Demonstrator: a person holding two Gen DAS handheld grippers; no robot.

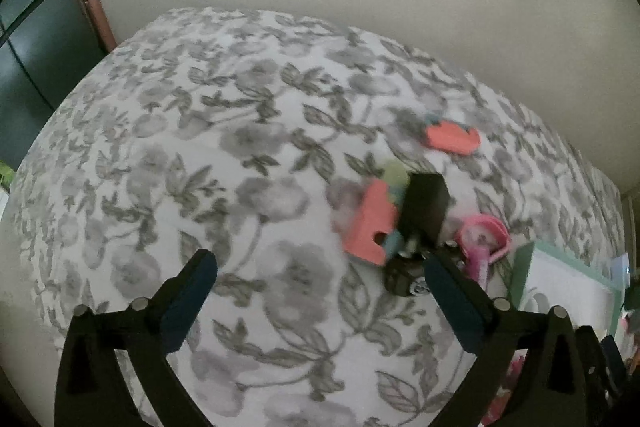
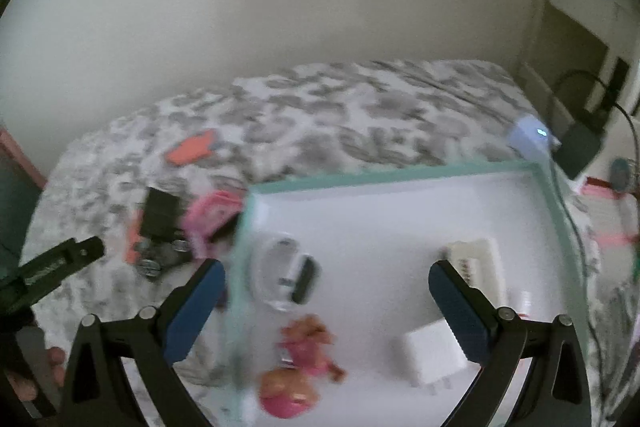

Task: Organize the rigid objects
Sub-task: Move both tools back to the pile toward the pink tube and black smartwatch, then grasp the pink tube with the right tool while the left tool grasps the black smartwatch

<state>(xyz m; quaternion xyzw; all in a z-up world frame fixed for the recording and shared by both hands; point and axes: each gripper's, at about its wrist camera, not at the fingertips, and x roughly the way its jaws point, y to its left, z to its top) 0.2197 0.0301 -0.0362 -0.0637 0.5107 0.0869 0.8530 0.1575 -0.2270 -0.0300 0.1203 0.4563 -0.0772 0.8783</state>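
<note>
Shallow white tray with mint-green rim [image 2: 400, 173] already holds several items, yet we see coral pieces [image 1: 452, 138] left on the floral bedspread [image 1: 200, 147]; both grippers [image 1: 320, 299] [image 2: 326, 311] gape wide, empty.

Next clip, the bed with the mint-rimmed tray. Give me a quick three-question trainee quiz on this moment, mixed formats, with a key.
1. True or false: both tools, left tool and right tool, are open and hold nothing.
2. Multiple choice: where does the white charger block lie? A) on the floral bedspread B) inside the mint-rimmed tray C) between the right tool's fingers
3. Fill in: the pink toy watch lies just outside the tray's ____ wall, as the right wrist view shows it.

Key: 1 true; 2 B; 3 left. The orange foam pieces and the black clip are also on the bedspread, outside the tray.
</note>
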